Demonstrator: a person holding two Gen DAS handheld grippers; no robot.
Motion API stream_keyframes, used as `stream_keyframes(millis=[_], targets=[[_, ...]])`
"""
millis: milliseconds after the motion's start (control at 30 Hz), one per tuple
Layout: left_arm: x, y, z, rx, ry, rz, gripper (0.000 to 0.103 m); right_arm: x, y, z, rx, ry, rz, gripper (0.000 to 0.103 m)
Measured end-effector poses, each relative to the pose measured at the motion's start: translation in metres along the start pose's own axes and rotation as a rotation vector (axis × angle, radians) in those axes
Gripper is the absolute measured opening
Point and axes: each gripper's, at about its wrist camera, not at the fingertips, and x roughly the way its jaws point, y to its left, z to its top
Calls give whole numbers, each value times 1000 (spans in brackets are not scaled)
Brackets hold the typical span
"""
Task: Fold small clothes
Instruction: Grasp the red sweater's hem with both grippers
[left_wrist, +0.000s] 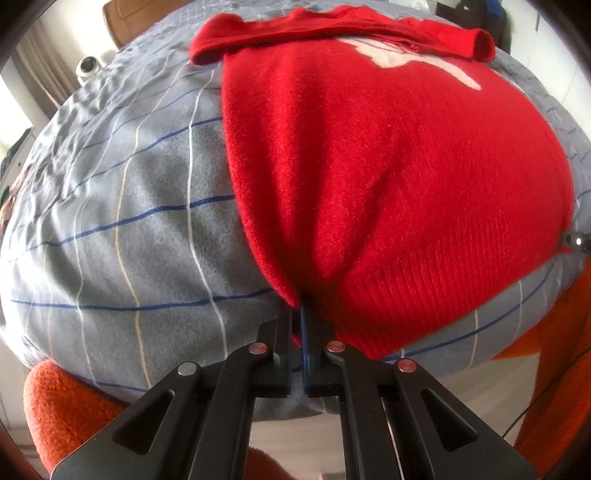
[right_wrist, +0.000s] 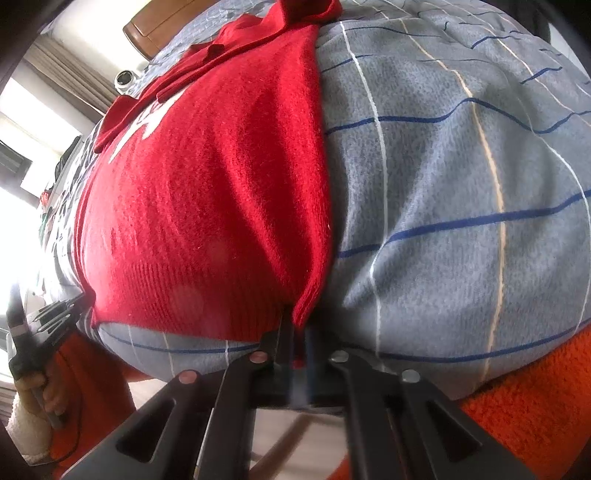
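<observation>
So the grey checked bedspread (left_wrist: 110, 229) takes up most of both views, and the red sweater (left_wrist: 388, 177) lies flat on it, filling the centre and right of the left wrist frame and the centre-left of the right wrist one (right_wrist: 207, 206). Sleeves (left_wrist: 332, 29) look already folded across the chest along the top edge of the frame, white print peeking out under them.

The sweater's long axis runs straight away from both tongs, hem nearest, collar end up top. The left tongs (left_wrist: 297, 314) are pinched narrow on the hem's lower-left corner, the right tongs (right_wrist: 297, 325) pinched narrow on the other hem corner, bottom centre of their frames. Neither hand is really nearer, each owns a corner.

My guess for the next move: carry the hem up and over toward the sleeves, both corners level, or the fold goes crooked.
</observation>
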Motion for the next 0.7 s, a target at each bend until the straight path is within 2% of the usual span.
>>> stream_keyframes(millis=[300,700], targets=[[-7,-16,-3,19,-5,22,3,1,-3,-1,3,-4,6,3],[-7,-17,-3,26,-9,27,3,2,-4,0,2,-5,2,3]])
